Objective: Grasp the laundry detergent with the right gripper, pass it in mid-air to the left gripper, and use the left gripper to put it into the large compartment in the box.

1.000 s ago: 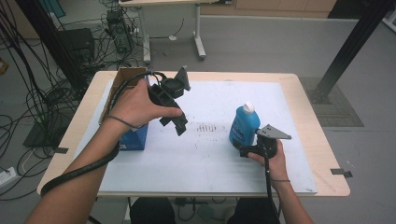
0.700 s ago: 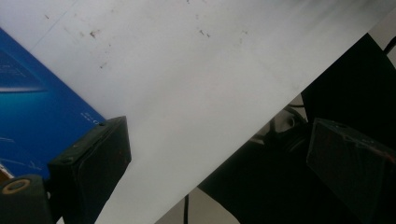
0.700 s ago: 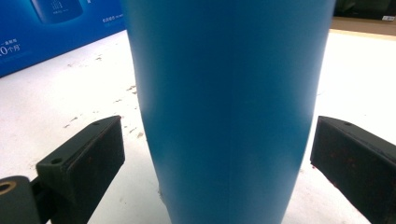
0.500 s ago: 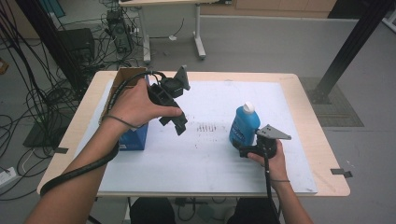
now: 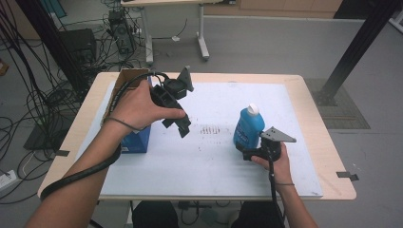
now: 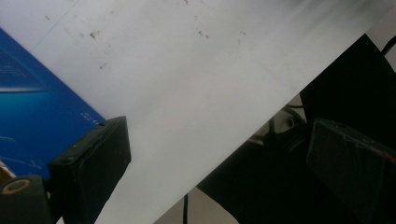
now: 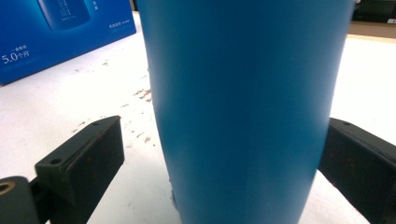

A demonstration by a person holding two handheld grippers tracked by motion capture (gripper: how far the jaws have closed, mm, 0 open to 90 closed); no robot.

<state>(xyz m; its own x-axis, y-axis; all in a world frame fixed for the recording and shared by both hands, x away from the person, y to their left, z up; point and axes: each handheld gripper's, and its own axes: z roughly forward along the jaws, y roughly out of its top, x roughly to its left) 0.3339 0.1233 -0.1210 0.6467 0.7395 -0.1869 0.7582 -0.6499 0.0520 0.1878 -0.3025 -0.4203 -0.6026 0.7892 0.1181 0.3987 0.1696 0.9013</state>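
Observation:
A blue bottle (image 5: 248, 127) with a white cap stands upright on the white sheet (image 5: 209, 164), right of the middle. My right gripper (image 5: 250, 153) rests low at the bottle's base. In the right gripper view the bottle (image 7: 243, 107) stands between the jaws of that gripper (image 7: 224, 140), which are open, with a gap on the left side. My left gripper (image 5: 182, 126) is held above the sheet beside a blue box (image 5: 139, 140), jaws pointing down. In the left gripper view it (image 6: 224, 140) is open, with nothing between its jaws and the blue box (image 6: 37, 102) to its left.
An open cardboard box (image 5: 124, 81) sits at the table's far left, behind the blue box (image 7: 56, 32). Dark specks mark the sheet (image 5: 211, 129) between the two grippers. Beyond the table's far edge stand a desk frame and tangled cables (image 5: 119, 28) on the floor.

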